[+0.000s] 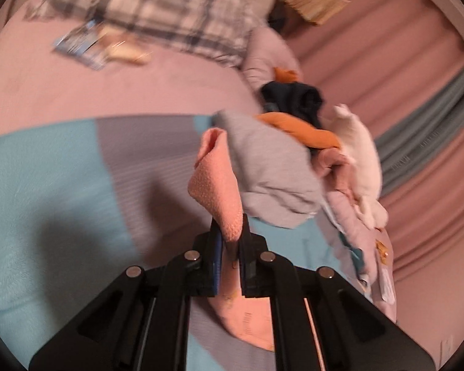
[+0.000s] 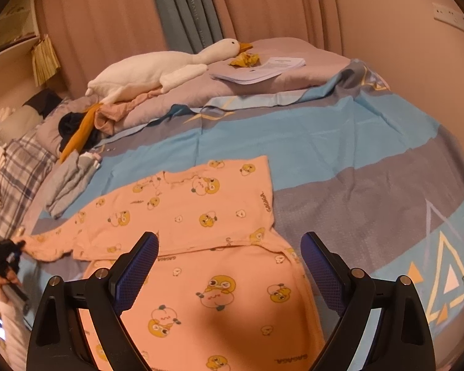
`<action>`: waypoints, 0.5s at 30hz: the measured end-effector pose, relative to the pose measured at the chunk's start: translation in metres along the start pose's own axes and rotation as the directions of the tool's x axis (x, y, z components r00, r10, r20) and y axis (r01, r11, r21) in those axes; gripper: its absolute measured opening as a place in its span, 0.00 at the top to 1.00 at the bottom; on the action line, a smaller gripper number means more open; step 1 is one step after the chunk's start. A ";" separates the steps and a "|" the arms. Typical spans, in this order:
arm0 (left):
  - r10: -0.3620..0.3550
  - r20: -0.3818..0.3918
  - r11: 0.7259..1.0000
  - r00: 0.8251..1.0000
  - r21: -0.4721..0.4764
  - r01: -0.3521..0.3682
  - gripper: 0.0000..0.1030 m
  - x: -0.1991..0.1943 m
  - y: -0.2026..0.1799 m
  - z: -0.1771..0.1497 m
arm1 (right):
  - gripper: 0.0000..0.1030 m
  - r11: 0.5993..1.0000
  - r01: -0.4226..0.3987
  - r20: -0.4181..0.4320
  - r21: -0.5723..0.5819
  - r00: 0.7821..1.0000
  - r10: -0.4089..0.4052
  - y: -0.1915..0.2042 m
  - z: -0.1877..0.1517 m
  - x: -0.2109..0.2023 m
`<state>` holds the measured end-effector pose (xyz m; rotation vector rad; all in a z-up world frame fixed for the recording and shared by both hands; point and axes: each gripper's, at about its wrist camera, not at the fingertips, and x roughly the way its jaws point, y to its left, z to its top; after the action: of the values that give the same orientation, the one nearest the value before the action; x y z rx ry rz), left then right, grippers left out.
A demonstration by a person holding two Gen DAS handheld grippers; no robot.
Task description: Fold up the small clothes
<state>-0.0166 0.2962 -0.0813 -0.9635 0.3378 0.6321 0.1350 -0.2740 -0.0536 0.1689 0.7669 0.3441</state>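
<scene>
Our left claw (image 1: pixel 229 241) pinches a sleeve (image 1: pixel 216 179) of the pink top (image 2: pixel 201 247), lifting it off the bed (image 2: pixel 340 160). Our right claw (image 2: pixel 229 262) hangs with its fingers spread wide over the top, which lies flat near the bed's front edge. Along the far edge lie a grey cloth (image 2: pixel 68 182), a goose toy (image 2: pixel 157 71) and papers (image 2: pixel 259 69).

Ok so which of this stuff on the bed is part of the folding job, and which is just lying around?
Part of the job:
peach duck-print top
its sleeve, pinched in the left gripper
right gripper, jaws open above the top
grey folded clothes

Just lying about:
plush goose
papers
plaid fabric
</scene>
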 end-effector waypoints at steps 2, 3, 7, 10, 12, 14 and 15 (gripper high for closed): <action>-0.035 0.002 0.999 0.999 0.035 0.035 0.92 -0.006 -0.019 -0.002 | 0.10 1.000 0.000 0.003 0.006 1.000 0.000 -0.002 -0.001 -0.001; -0.056 0.000 0.997 0.998 0.058 0.056 0.92 -0.009 -0.030 -0.004 | 0.10 1.000 -0.001 0.003 0.009 1.000 0.001 -0.002 -0.001 -0.001; -0.107 -0.018 0.984 0.994 0.143 0.109 0.92 -0.016 -0.070 -0.015 | 0.10 1.000 0.007 0.000 0.016 1.000 -0.007 -0.007 -0.004 -0.003; -0.153 -0.054 0.967 0.987 0.199 0.161 0.92 -0.018 -0.100 -0.026 | 0.10 1.000 0.021 0.007 0.018 1.000 -0.021 -0.010 -0.004 -0.006; -0.173 -0.077 0.956 0.982 0.226 0.187 0.92 -0.018 -0.116 -0.033 | 0.10 0.999 0.029 0.015 0.020 0.999 -0.029 -0.012 -0.004 -0.008; -0.194 -0.107 0.939 0.975 0.266 0.216 0.92 -0.017 -0.134 -0.043 | 0.10 0.999 0.034 0.017 0.023 0.999 -0.034 -0.014 -0.004 -0.009; -0.201 -0.120 0.932 0.972 0.283 0.228 0.92 -0.017 -0.141 -0.048 | 0.10 0.999 0.035 0.018 0.026 0.999 -0.036 -0.015 -0.004 -0.009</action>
<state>0.0605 0.1916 -0.0061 -0.7292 0.3877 0.3263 0.1299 -0.2914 -0.0543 0.1819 0.7549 0.2987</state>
